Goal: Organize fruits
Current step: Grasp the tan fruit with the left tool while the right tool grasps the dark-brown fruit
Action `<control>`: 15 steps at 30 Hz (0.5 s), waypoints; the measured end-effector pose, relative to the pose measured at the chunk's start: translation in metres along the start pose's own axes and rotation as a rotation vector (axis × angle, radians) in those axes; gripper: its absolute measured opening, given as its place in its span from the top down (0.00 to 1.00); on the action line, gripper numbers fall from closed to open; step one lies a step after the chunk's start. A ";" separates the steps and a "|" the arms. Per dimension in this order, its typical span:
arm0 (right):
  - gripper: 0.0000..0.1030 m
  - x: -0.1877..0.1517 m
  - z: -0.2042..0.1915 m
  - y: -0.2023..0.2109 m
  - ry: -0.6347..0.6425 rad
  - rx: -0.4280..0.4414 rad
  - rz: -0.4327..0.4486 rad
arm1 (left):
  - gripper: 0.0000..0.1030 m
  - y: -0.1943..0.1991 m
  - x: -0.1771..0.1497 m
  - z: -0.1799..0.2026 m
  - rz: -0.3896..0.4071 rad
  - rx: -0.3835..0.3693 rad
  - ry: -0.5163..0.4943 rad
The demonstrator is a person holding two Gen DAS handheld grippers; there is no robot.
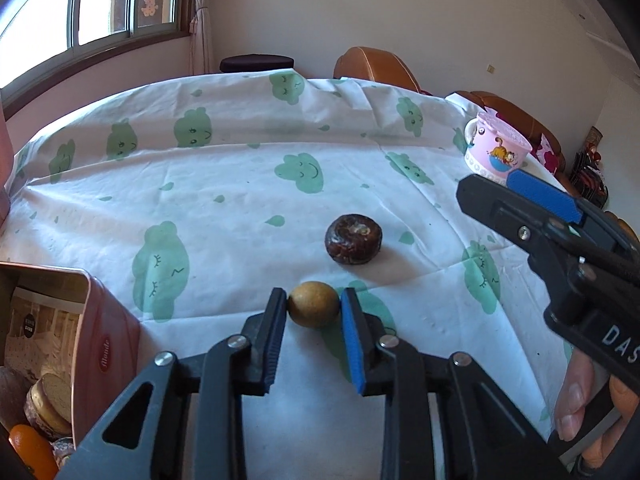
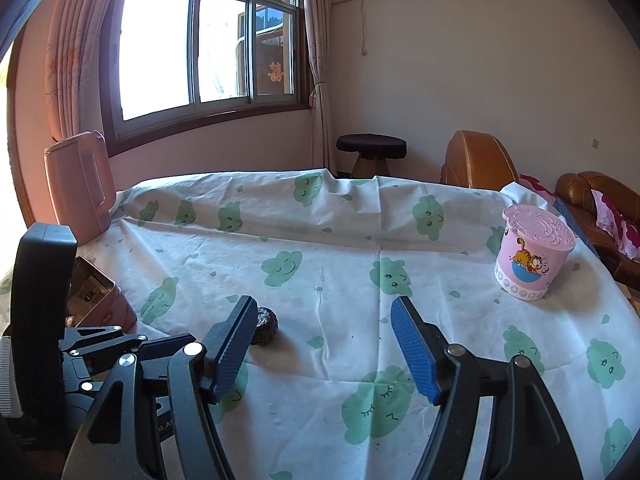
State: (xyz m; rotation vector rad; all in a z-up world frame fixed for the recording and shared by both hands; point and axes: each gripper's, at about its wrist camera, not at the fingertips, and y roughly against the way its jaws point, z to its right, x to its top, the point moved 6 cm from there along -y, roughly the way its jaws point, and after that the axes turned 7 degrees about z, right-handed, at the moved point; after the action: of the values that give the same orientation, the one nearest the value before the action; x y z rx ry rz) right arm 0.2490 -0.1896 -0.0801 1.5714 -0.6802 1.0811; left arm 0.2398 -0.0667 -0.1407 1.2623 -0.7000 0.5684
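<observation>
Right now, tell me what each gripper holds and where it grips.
The left gripper clamps the small yellow-brown fruit across its two sides, on the tablecloth. The right gripper holds nothing; its jaws are open.

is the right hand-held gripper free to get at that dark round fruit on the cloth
Probably yes. The right hand-held gripper is open and empty, and the dark round fruit sits on bare cloth just beyond its left finger, with nothing between them. The left hand-held gripper is shut on the yellow fruit nearby, so crowding is possible.

Dark fruit [image 1: 353, 239] lies behind the small fruit [image 1: 314, 309].
</observation>
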 end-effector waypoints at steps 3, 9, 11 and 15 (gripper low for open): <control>0.31 -0.002 -0.004 -0.016 -0.012 0.007 -0.039 | 0.72 0.002 0.002 -0.014 0.004 -0.017 0.040; 0.31 -0.012 -0.021 -0.045 0.020 0.007 -0.116 | 0.72 0.008 0.004 -0.022 0.029 -0.020 0.043; 0.31 -0.015 -0.027 -0.053 0.030 0.013 -0.141 | 0.72 0.009 0.004 -0.027 0.034 -0.025 0.060; 0.31 -0.019 -0.036 -0.065 0.056 0.032 -0.186 | 0.72 0.013 0.005 -0.035 0.045 -0.026 0.085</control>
State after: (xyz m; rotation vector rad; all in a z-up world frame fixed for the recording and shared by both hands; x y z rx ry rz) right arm 0.2859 -0.1388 -0.1251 1.5914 -0.4712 0.9977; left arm 0.2392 -0.0299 -0.1344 1.1932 -0.6641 0.6445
